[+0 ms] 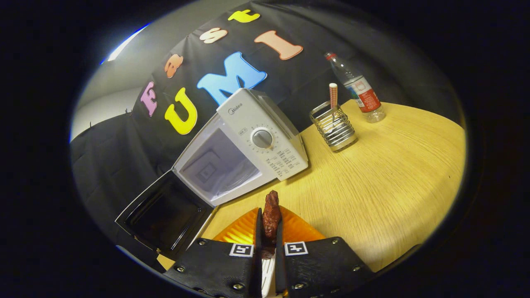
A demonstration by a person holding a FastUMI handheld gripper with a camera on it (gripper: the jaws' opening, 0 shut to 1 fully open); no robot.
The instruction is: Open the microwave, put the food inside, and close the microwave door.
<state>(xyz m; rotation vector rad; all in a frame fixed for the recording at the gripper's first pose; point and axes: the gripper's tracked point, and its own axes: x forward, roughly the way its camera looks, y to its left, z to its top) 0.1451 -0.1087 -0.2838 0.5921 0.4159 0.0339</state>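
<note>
While my gripper [268, 231] pinches the food [271, 215], I see both fingers pressed against its sides, closed tight on it. It is a dark reddish-brown, lumpy, glossy chunk, standing upright and poking out past the fingertips, just above an orange ribbed plate [300, 229] that lies under the fingers. Just beyond the food sits the microwave [265, 136], a boxy white plastic unit with a round dial on its control panel. Its door [165, 215] hangs fully open to the left of the microwave, dark and glassy on the inside, and the pale cavity is bare. To the right of the microwave stands a wire holder [335, 130] with a striped stick in it, and farther right a clear plastic bottle [358, 89]. All rest on a light wood-grain table [393, 178].
</note>
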